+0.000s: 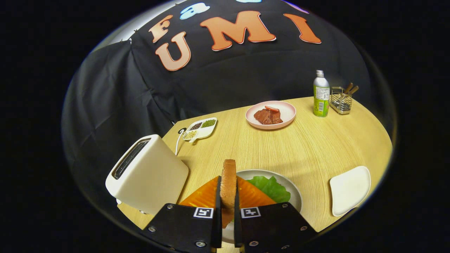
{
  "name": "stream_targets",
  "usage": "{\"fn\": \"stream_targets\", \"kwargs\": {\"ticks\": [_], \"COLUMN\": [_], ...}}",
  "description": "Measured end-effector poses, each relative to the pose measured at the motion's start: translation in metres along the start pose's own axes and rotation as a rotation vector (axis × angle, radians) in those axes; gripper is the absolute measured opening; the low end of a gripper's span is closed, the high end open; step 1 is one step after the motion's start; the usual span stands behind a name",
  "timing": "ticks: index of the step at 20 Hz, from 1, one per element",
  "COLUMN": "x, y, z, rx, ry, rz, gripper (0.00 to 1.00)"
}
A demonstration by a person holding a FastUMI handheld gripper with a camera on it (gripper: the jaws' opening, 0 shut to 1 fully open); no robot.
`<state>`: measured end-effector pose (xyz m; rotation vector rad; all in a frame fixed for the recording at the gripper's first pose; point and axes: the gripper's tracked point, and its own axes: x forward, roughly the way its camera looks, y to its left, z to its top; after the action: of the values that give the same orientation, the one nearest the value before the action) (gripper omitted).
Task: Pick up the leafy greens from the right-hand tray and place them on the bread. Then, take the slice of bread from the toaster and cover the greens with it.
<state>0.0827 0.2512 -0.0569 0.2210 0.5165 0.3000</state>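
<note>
A: Nearest to us, the gripper [227,211] has its two fingers drawn in narrow, and both press on the slice of bread [229,186], which stands on edge between them with its crust end up.

B: Confirmed. What lies under the held slice?

A: Just ahead of the fingers we see a grey plate [293,196]. On it sits an orange ridged piece [253,196], partly hidden by the fingers; we cannot tell what it is. The leafy greens [270,188] lie on the plate, touching that piece on its right side.

B: And the toaster?

A: The toaster [147,174] stands just to the left of the fingers, slots up. To the right, apart from the plate, we note a white tray [349,189].

B: Beyond the fingers?

A: A pink plate with meat and a sausage [270,115], a divided dish of beans [200,128] further left, and a bottle [321,94] beside a wire rack [341,100] on the far right of the wooden table [309,147].
</note>
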Motion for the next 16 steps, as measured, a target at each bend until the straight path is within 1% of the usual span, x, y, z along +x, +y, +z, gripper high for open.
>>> {"fn": "stream_targets", "kwargs": {"ticks": [2, 4, 5, 7, 8, 9, 10, 11, 12, 15, 16], "x": [0.001, 0.003, 0.006, 0.007, 0.007, 0.007, 0.007, 0.007, 0.006, 0.001, -0.002], "y": [-0.011, -0.020, -0.025, -0.035, -0.038, -0.042, -0.044, -0.047, -0.050, -0.064, -0.066], "z": [-0.002, -0.005, -0.008, -0.011, -0.012, -0.014, -0.016, -0.017, -0.018, -0.017, -0.015], "rx": [0.007, 0.021, 0.027, 0.038, 0.045, 0.052, 0.054, 0.054, 0.047, 0.012, 0.012], "ry": [0.003, 0.009, 0.016, 0.022, 0.026, 0.031, 0.034, 0.034, 0.035, 0.022, 0.014], "rz": [-0.001, -0.001, -0.003, -0.017, -0.020, -0.021, -0.023, -0.027, -0.035, -0.073, -0.075], "gripper": [0.15, 0.19, 0.24, 0.29, 0.30, 0.34, 0.35, 0.39, 0.41, 0.54, 0.56]}}
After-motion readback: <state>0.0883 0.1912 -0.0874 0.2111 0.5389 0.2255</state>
